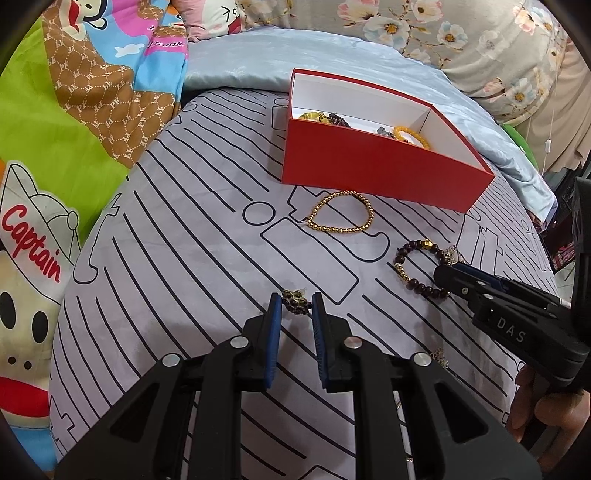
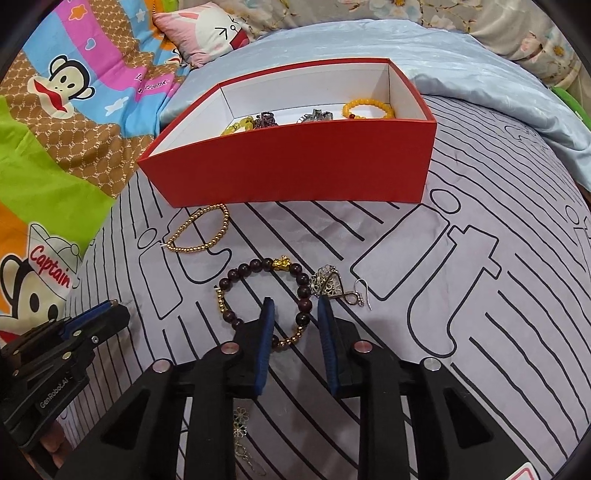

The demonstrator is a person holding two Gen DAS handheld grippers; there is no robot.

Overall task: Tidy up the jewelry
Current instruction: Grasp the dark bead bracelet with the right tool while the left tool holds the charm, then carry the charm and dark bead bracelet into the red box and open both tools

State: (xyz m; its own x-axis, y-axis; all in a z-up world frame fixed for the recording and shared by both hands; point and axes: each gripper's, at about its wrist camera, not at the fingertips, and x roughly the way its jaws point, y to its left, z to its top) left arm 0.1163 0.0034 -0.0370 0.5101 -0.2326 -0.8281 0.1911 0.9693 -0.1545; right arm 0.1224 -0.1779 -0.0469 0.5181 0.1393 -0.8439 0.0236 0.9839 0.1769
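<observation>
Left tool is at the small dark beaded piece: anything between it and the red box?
Nothing visible blocks it. The left tool brackets the dark beaded piece. Bare sheet leads to the red box, with the gold bead bracelet lying in front of the near wall, low enough to pass over.

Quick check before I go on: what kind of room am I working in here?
Most likely a bedroom, on a bed: the red box sits on a striped bedsheet, with a cartoon monkey quilt and floral bedding around it.
</observation>
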